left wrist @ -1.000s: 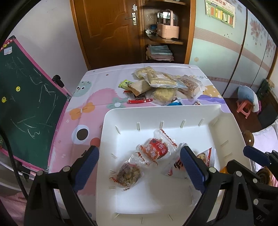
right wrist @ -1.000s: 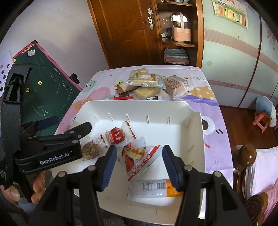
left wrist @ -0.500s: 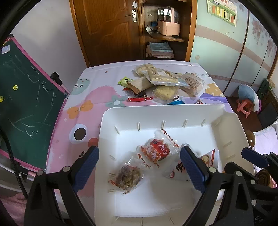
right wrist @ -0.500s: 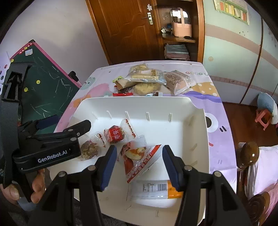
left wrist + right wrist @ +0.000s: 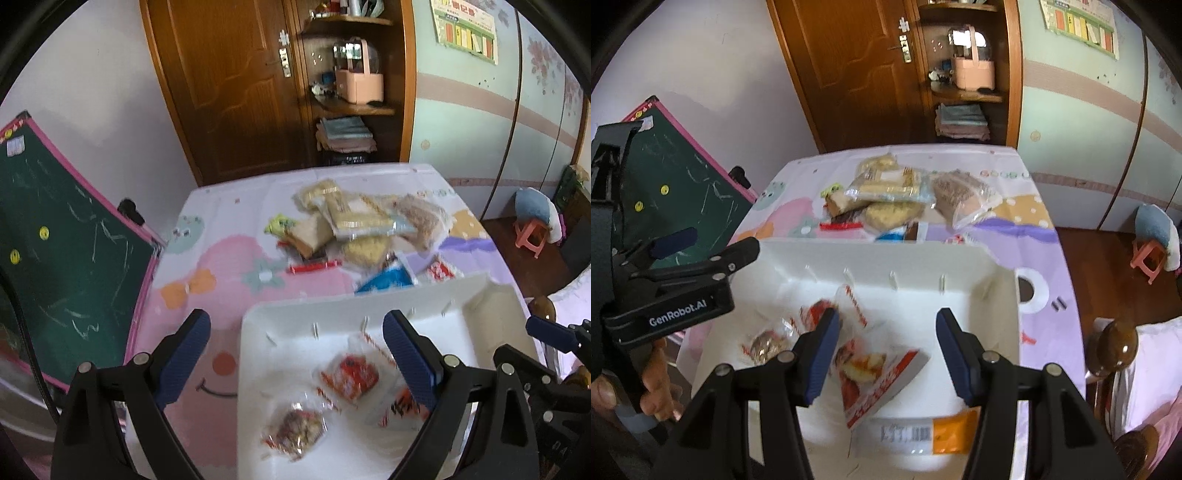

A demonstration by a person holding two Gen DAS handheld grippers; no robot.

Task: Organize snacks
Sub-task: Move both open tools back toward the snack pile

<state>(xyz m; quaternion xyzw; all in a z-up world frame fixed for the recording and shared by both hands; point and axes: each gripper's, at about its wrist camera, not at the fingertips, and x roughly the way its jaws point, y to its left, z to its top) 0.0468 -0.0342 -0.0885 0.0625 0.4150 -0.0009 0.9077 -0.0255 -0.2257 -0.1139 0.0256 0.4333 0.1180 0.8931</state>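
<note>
1. The left gripper [image 5: 295,354] stood wide with nothing between its jaws; the right gripper [image 5: 886,350] was half-parted, also empty.
2. Below both, the white tray [image 5: 1001,295] at the table's near edge held four packets, among them a red-wrapped snack [image 5: 351,374].
3. Beyond the tray's far rim, the unsorted pile [image 5: 897,195] lay toward the table's far edge on the cartoon cloth [image 5: 229,258].
4. The step seemed to be between deposits; next, probably a reach over the rim to the pile, though blur hid which packet.

Home bedrm: wardrobe [image 5: 480,122], kids' chalkboard [image 5: 62,251], wood door [image 5: 221,85].
</note>
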